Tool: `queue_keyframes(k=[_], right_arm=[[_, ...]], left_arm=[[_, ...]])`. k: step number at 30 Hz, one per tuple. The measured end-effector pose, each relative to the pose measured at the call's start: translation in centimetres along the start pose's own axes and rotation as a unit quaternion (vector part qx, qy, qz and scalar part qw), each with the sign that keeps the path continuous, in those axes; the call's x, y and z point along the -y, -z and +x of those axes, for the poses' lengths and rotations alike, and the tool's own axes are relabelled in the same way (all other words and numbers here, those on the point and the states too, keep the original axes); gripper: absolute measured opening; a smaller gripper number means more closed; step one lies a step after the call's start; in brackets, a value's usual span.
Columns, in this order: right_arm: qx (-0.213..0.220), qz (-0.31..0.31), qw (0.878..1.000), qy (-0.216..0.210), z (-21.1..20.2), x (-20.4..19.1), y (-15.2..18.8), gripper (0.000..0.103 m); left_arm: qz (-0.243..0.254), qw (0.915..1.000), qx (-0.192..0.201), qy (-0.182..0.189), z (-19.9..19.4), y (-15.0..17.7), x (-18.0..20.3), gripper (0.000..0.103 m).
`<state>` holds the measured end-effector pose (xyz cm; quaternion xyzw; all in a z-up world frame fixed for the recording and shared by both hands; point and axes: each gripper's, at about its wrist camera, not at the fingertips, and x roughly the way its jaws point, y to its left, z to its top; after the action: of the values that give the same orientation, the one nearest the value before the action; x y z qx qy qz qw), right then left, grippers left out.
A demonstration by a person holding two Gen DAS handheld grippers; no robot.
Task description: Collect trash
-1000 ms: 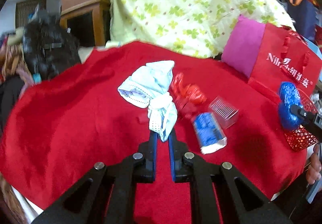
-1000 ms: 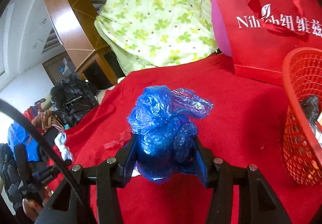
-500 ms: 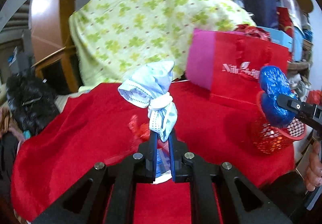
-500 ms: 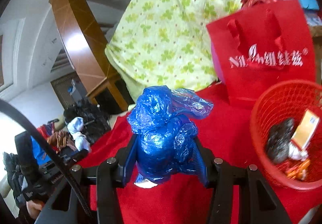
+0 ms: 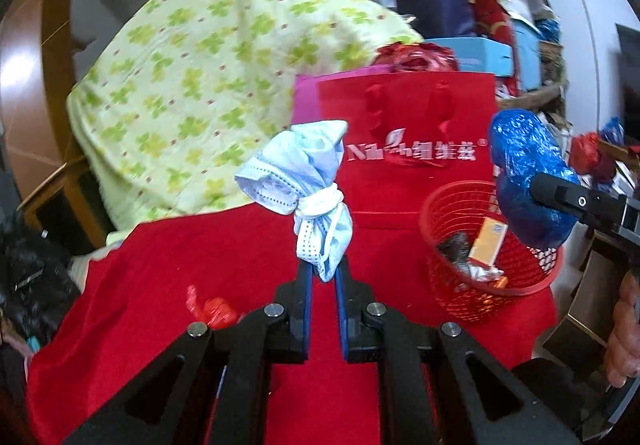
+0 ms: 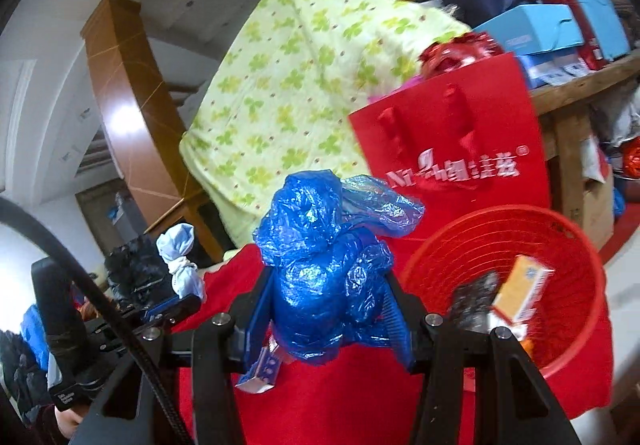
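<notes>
My left gripper [image 5: 322, 269] is shut on the tail of a knotted pale-blue cloth bundle [image 5: 300, 173], held up above the red tablecloth. My right gripper [image 6: 328, 309] is shut on a crumpled blue plastic bag [image 6: 320, 257], raised just left of the red mesh basket [image 6: 500, 233]. The same blue bag [image 5: 524, 181] hangs over the red basket [image 5: 440, 213] in the left wrist view. An orange box [image 6: 520, 289] and dark scraps lie in the basket. A red wrapper [image 5: 214, 311] and a small blue-and-white packet [image 6: 260, 369] lie on the cloth.
A red paper gift bag [image 5: 412, 141] stands right behind the basket. A green clover-print blanket [image 5: 208, 85] is draped behind the table. Black bags [image 5: 28, 277] sit at the left. A hand [image 5: 624, 329] holds the right gripper's handle.
Both grippers rose and swung right toward the basket with their loads. The basket's inside came into view; the comb and packet dropped out of the left wrist view.
</notes>
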<state>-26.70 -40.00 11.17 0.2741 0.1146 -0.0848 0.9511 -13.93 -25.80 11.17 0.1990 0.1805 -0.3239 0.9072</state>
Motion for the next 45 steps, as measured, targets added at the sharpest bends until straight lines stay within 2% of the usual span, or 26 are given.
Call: queue_keyframes(k=[6,13,15,18,21,24,27,29,30,31,38,42,45], right_arm=[[0.025,0.027,0.999,0.026,-2.0,3.2,-0.9,0.054],[0.037,0.066,0.996,0.055,-3.1,7.2,-1.1,0.055],[0.037,0.079,0.994,0.06,-3.1,8.4,-1.0,0.055],[0.034,0.099,0.992,0.072,-2.8,10.1,-0.8,0.056],[0.028,0.128,0.988,0.076,-2.3,12.0,-0.5,0.056],[0.014,0.161,0.983,0.082,-1.4,14.0,0.1,0.056],[-0.001,0.192,0.978,0.085,-0.4,15.3,0.6,0.057],[-0.007,0.204,0.975,0.083,0.1,15.9,0.9,0.061],[-0.01,0.212,0.974,0.082,0.4,16.1,1.1,0.063],[-0.011,0.215,0.973,0.082,0.5,16.2,1.3,0.066],[-0.003,0.196,0.978,0.075,0.7,14.7,1.0,0.068],[0.009,0.153,0.986,0.062,0.5,11.6,0.0,0.068],[0.018,0.118,0.992,0.039,0.5,8.7,-0.6,0.068]], left_arm=[[0.034,0.9992,0.006,0.021,0.8,-1.6,3.7,0.011],[0.061,0.9965,-0.005,0.057,2.5,-2.3,7.3,0.011],[0.064,0.995,-0.012,0.076,3.3,-2.5,8.2,0.011],[0.055,0.9901,-0.037,0.124,5.4,-2.7,9.0,0.011],[0.046,0.9813,-0.06,0.177,7.5,-2.9,9.7,0.012],[0.032,0.9771,-0.07,0.198,9.1,-2.9,9.9,0.014],[0.002,0.9728,-0.084,0.216,10.3,-2.5,9.2,0.025],[-0.02,0.9689,-0.087,0.231,10.7,-2.1,8.5,0.046],[-0.03,0.9669,-0.085,0.239,10.9,-1.9,8.2,0.048],[-0.034,0.9668,-0.085,0.238,10.9,-1.7,7.8,0.049],[-0.062,0.9683,-0.092,0.224,9.8,0.7,3.9,0.049],[-0.086,0.9723,-0.104,0.191,8.5,3.5,-0.3,0.049],[-0.095,0.9798,-0.101,0.144,6.8,5.9,-3.9,0.049]])
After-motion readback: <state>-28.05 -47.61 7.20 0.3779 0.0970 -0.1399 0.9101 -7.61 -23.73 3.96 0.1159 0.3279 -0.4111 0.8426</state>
